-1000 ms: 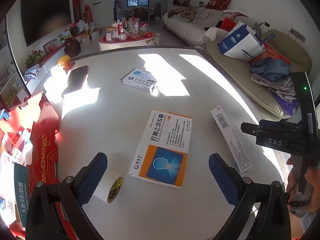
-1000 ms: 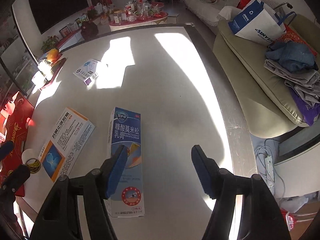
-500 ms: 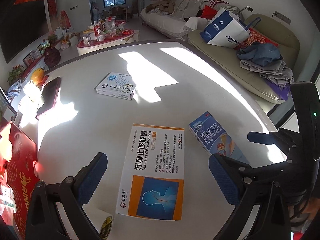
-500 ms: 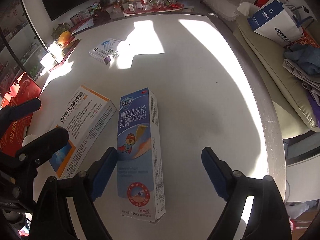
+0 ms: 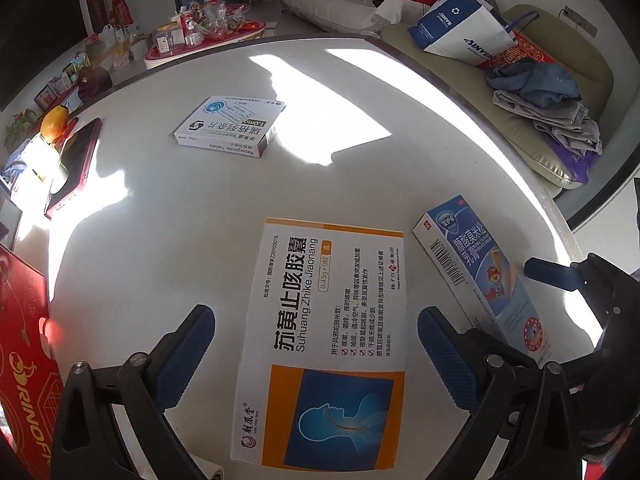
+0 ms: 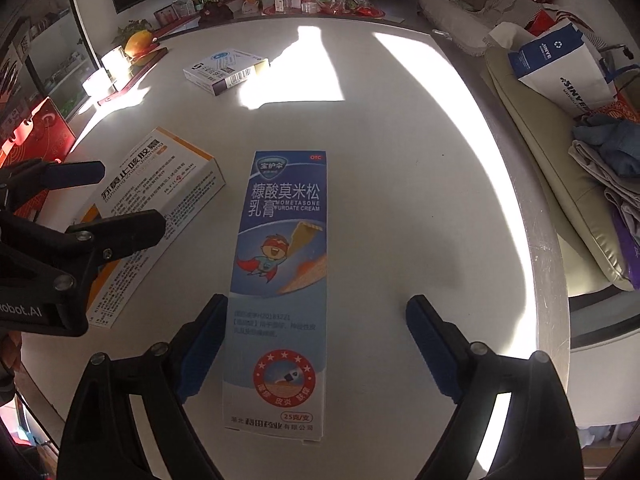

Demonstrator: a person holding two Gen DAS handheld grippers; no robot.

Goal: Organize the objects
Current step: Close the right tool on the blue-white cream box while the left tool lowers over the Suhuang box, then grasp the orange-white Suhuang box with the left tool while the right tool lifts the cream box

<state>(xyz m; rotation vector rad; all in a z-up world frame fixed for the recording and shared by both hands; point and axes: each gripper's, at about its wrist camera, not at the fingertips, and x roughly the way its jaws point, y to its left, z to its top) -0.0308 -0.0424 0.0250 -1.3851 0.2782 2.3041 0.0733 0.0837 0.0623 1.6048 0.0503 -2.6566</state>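
A: What is lying around the two boxes on the white table [image 5: 160, 248]?

B: A small white and blue tablet box [image 5: 230, 127] is sitting farther back near the sunlit patch, well apart from both. A dark red phone [image 5: 74, 168] is lying at the left edge with an orange fruit [image 5: 54, 122] behind it, and a red carton [image 5: 24, 344] is standing at the near left. A sofa [image 5: 560, 136] beside the table is carrying folded clothes [image 5: 548, 104] and a blue and white bag [image 5: 460, 26].

A: Is anything getting in the way?

B: The left gripper [image 5: 316, 344] is hanging spread wide over the orange and white medicine box [image 5: 328, 308], its pads clear of both long edges. Its right finger is sitting just beside the cream box, in the gap between the two boxes.

A: And the cream box?

B: The blue cream box [image 6: 280, 280] is lying flat, long and narrow, with a cartoon caped figure and a red round seal printed on it. It is resting between the jaws of the right gripper [image 6: 316, 340], which are opening; the left pad is just beside its edge and the right pad is well off it, so it is released.
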